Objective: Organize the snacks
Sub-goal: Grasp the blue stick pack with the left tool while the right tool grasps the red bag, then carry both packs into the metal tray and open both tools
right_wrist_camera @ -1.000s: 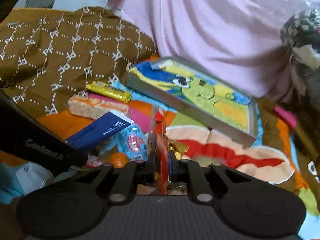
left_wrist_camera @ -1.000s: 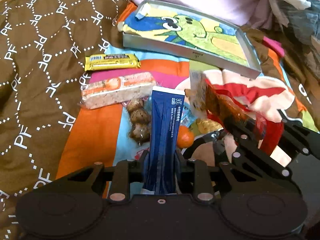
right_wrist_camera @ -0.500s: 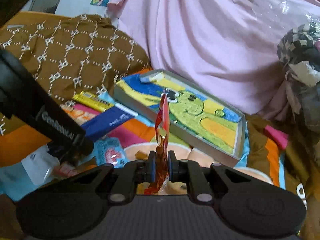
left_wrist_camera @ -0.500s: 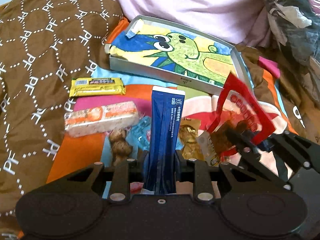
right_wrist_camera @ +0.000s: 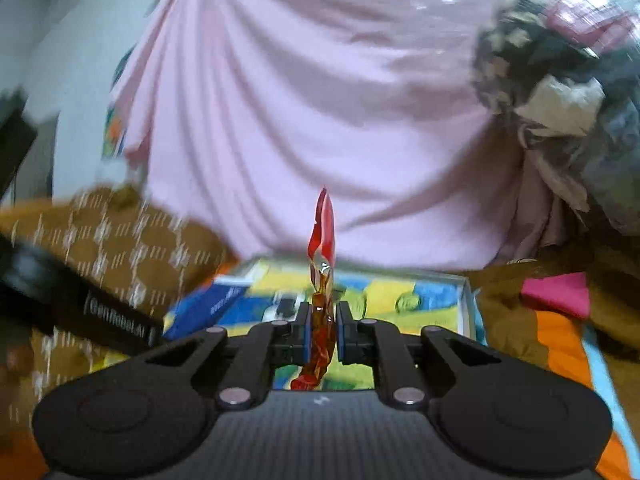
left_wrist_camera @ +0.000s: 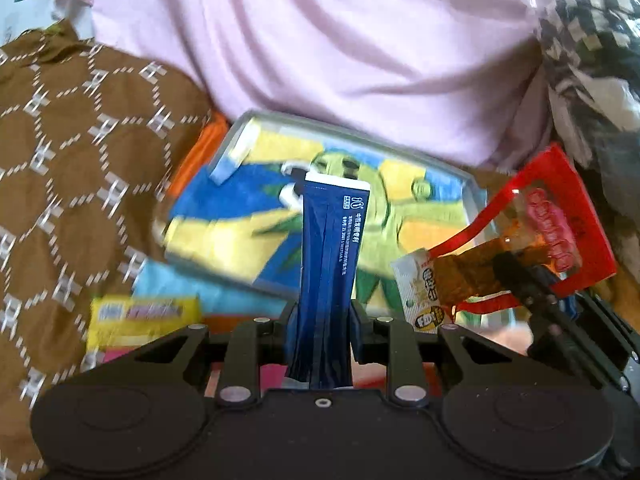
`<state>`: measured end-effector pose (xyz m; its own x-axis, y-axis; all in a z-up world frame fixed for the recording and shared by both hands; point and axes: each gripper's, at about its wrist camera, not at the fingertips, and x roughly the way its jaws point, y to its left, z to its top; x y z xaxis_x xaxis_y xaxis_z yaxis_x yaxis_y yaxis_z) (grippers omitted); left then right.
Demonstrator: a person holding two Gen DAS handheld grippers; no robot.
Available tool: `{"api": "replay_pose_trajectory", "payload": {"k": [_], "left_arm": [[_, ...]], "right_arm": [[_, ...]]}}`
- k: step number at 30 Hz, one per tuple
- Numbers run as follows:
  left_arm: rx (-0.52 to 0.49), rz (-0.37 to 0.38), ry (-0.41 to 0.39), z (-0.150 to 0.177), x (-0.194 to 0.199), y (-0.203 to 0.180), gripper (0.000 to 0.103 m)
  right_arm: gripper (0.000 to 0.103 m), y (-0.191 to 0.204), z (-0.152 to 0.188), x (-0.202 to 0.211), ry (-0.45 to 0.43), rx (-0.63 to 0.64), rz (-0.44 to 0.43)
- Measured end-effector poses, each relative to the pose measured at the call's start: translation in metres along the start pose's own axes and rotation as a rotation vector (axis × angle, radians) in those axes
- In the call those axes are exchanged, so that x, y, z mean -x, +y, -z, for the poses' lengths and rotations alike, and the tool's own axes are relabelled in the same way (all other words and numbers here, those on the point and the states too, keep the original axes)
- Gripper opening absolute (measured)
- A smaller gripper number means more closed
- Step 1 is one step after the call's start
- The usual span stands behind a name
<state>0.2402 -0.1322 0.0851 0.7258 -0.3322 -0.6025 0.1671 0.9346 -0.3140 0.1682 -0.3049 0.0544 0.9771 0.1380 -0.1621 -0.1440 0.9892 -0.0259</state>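
Observation:
My left gripper (left_wrist_camera: 320, 320) is shut on a dark blue snack packet (left_wrist_camera: 330, 260) that stands upright between its jaws, lifted in front of the grey tray with a green dinosaur picture (left_wrist_camera: 474, 192). My right gripper (right_wrist_camera: 322, 332) is shut on a red snack packet (right_wrist_camera: 322, 236), seen edge-on, also raised before the tray (right_wrist_camera: 466, 300). In the left wrist view the red packet (left_wrist_camera: 560, 216) and the right gripper (left_wrist_camera: 520, 276) sit at the right. A yellow snack bar (left_wrist_camera: 144, 314) lies on the bed at lower left.
A brown patterned blanket (left_wrist_camera: 60, 184) covers the left side. A pink sheet (left_wrist_camera: 340, 60) hangs behind the tray. A dark patterned bundle (left_wrist_camera: 592, 60) is at the right. A pink item (right_wrist_camera: 560, 294) lies right of the tray on the colourful bedspread.
Both grippers have risen and moved forward toward the tray with their packets. The loose snacks on the bedspread have dropped out of view, except the yellow bar.

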Motion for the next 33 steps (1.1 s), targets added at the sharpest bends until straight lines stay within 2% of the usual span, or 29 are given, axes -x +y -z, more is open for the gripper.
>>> {"api": "replay_pose_trajectory", "payload": {"k": [5,11,18,24,27,30,33], "left_arm": [[-0.001,-0.01,-0.019,-0.023,-0.039,-0.009,0.028],[-0.034,-0.015,-0.035,-0.037,-0.089,-0.026,0.028],[-0.063,-0.019,-0.023,-0.036,-0.125,-0.046,0.028],[-0.082,-0.051,-0.005,-0.029,-0.141,-0.051,0.028],[-0.079,-0.072,0.002,-0.027,-0.145,-0.051,0.028],[-0.085,-0.093,0.008,-0.027,-0.148,-0.051,0.03],[-0.089,-0.119,0.003,-0.027,-0.147,-0.051,0.032]], "right_arm": [[0.013,-0.042,0.005,-0.029,-0.052,-0.147,-0.01],[0.014,-0.084,0.03,-0.057,-0.016,-0.268,0.004],[0.015,-0.1,0.053,-0.077,0.032,-0.318,0.035],[0.02,-0.102,0.057,-0.083,0.047,-0.303,0.063],[0.024,-0.098,0.055,-0.082,0.06,-0.289,0.089],[0.033,-0.097,0.054,-0.081,0.066,-0.276,0.123],[0.055,-0.096,0.053,-0.081,0.063,-0.259,0.137]]}}
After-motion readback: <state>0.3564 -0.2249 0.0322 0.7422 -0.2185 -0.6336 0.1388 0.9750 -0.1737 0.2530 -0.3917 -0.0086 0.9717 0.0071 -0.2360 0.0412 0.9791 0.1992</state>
